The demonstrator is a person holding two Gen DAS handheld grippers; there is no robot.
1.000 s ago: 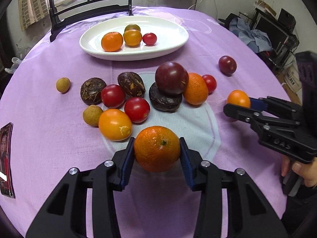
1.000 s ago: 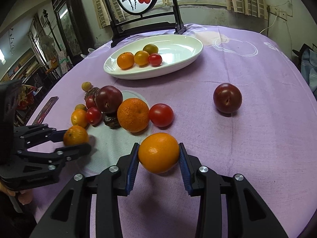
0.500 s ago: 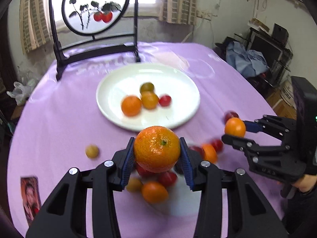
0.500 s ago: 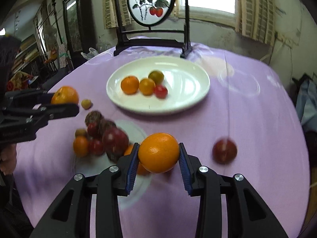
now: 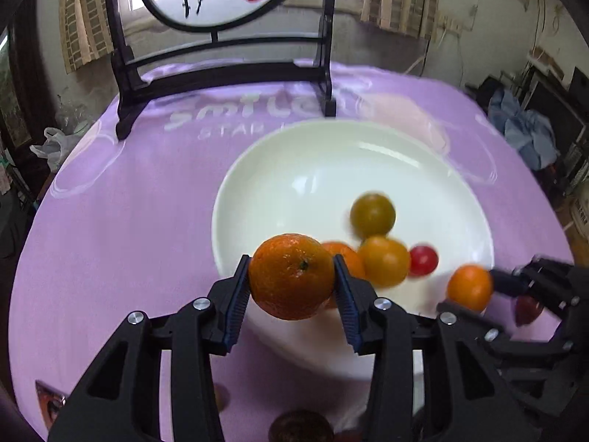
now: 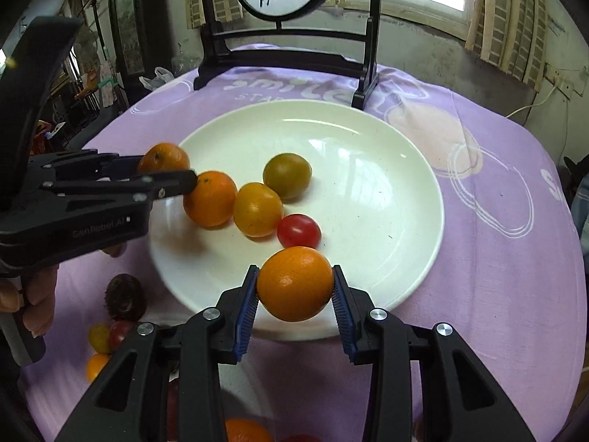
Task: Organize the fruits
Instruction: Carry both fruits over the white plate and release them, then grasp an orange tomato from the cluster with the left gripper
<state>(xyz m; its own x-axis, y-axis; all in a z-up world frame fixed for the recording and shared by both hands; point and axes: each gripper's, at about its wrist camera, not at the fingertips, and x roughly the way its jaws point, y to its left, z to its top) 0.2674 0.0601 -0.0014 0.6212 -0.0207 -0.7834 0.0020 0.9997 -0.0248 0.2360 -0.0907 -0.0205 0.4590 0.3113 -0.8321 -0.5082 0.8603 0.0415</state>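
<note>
A round, dimpled mandarin (image 5: 291,276) sits between the blue pads of the left tool (image 5: 291,296), held in the air above the near rim of a white plate (image 5: 294,169). The mandarin is nearly a ball with no clear long axis; its small dark stem dimple faces the camera, slightly up and to the right. The left tool is clenched on it, jaws part open and both pads pressing its sides.

The right tool (image 6: 294,300) grasps a smooth orange fruit (image 6: 295,283) the same way, jaws narrowly parted and pads pressed to both sides. This fruit is slightly wider than tall, and hangs above the plate's near edge, just in front of a small red tomato (image 6: 298,230). A person's hand (image 6: 31,294) grips the handle of the left tool at the left edge of the right wrist view.

The plate rests on a counter covered with a purple cloth (image 6: 497,258). In the plate lie 4 pieces, clustered left of centre: an orange mandarin (image 6: 210,199), a yellow-orange tomato (image 6: 257,209) touching it, a greenish-yellow tomato (image 6: 287,175) just behind, and the red tomato in front.

On the cloth beside the plate's near left edge sit a dark wrinkled fruit (image 6: 123,296) and a few small tomatoes (image 6: 108,337), partly hidden by the tool. A black wooden stand (image 6: 287,59) with a round painted panel stands behind the plate.
</note>
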